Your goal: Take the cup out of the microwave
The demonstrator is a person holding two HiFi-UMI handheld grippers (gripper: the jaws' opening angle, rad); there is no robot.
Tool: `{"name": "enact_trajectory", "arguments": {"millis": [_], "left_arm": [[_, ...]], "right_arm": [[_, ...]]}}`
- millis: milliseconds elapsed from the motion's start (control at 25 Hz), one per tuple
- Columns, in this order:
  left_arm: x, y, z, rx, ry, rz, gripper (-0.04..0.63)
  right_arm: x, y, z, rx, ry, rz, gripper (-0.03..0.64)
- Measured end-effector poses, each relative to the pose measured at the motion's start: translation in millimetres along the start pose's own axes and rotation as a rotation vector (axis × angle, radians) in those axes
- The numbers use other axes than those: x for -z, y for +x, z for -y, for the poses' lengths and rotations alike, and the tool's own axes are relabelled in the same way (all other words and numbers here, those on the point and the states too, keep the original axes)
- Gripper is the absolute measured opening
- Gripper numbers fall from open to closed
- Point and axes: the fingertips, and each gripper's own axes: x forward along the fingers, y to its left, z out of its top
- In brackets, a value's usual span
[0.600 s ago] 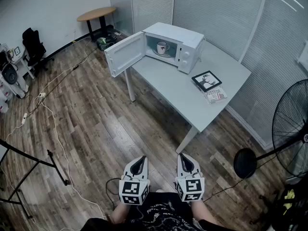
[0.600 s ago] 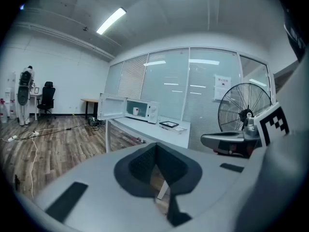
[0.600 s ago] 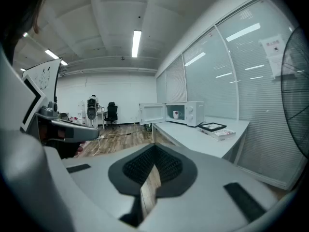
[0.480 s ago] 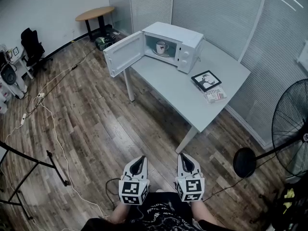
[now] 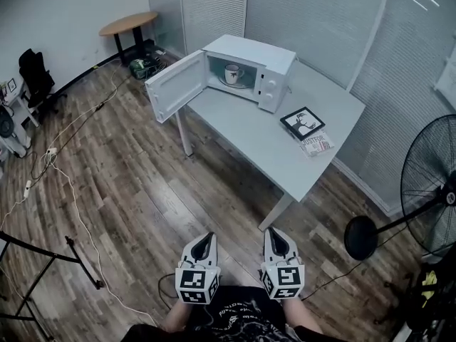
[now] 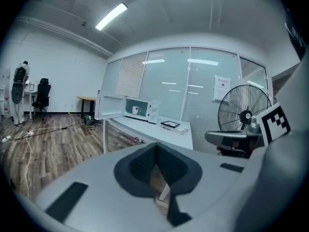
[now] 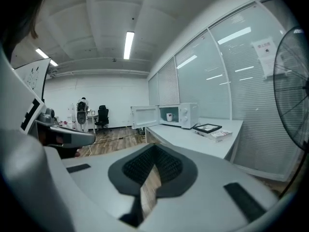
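A pale grey counter (image 5: 274,144) ran along the glass partition of the office, and a white microwave (image 5: 251,50) stood at its far end with the door (image 5: 175,87) swung fully open to the left. The person stood on the wooden floor (image 5: 135,191), well apart from the counter. They held the left gripper (image 5: 205,241) and right gripper (image 5: 273,236) side by side low in front of the body. Both pairs of jaws were closed tip to tip with nothing between them. The white cup (image 5: 232,73) sat upright inside the oven cavity on the turntable plate, in plain sight through the open front.

The cup looked like a glazed ceramic mug, so it was likely stiff, fairly light when empty, slick on the outside and liable to chip if knocked on the oven frame. Its handle seemed to point toward the control-panel side. The surest hold was probably across the rim wall, one jaw inside and one outside. Clamping the handle was the other option. Either way the cup would need lifting clear of the plate before it was drawn out.
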Motion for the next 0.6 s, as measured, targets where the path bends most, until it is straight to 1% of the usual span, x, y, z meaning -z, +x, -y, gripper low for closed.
{"name": "enact_trajectory", "arguments": {"millis": [320, 480, 600], "left_arm": [[-16, 34, -41, 0.059, 0.029, -0.002, 0.006], [-24, 44, -63, 0.087, 0.044, -0.009, 0.006], [-27, 46, -82, 0.076, 0.058, -0.008, 0.006]], "right_arm": [[-10, 45, -15, 0.049, 0.005, 0.006, 0.003], [-13, 65, -27, 0.071, 0.027, 0.007, 0.003], [-16, 79, -38, 0.077, 0.029, 0.016, 0.003]]}}
